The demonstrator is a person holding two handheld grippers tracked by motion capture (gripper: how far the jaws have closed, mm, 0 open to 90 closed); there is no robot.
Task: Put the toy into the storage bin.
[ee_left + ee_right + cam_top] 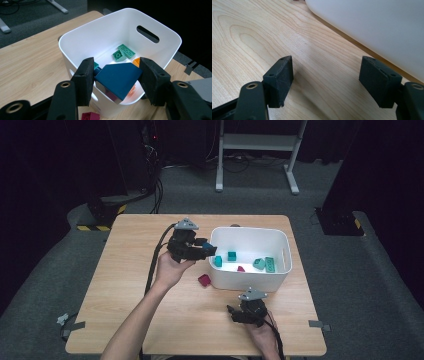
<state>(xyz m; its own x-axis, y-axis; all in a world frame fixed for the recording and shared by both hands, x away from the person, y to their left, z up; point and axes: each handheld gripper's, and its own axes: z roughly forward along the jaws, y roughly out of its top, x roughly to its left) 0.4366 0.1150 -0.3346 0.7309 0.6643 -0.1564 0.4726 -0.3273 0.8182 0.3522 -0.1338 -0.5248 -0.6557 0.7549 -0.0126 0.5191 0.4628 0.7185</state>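
Now the left gripper (117, 75) has both pads (86, 77) pinched on a dark blue block (117, 80), held over the near-left rim of the white bin (160, 30). In the high view this gripper (206, 249) sits at the bin's 9 o'clock edge, and the block (208, 246) pokes just past the rim (250, 231). Inside the bin lie teal and green bricks (123, 53) and an orange piece (136, 61). A magenta block (204, 280) rests on the table (130, 285) just beside the bin's 7 o'clock corner. The right gripper (325, 82) has its fingers (280, 77) spread apart with nothing between them, low over the wood at the bin's 6 o'clock side (231, 310).
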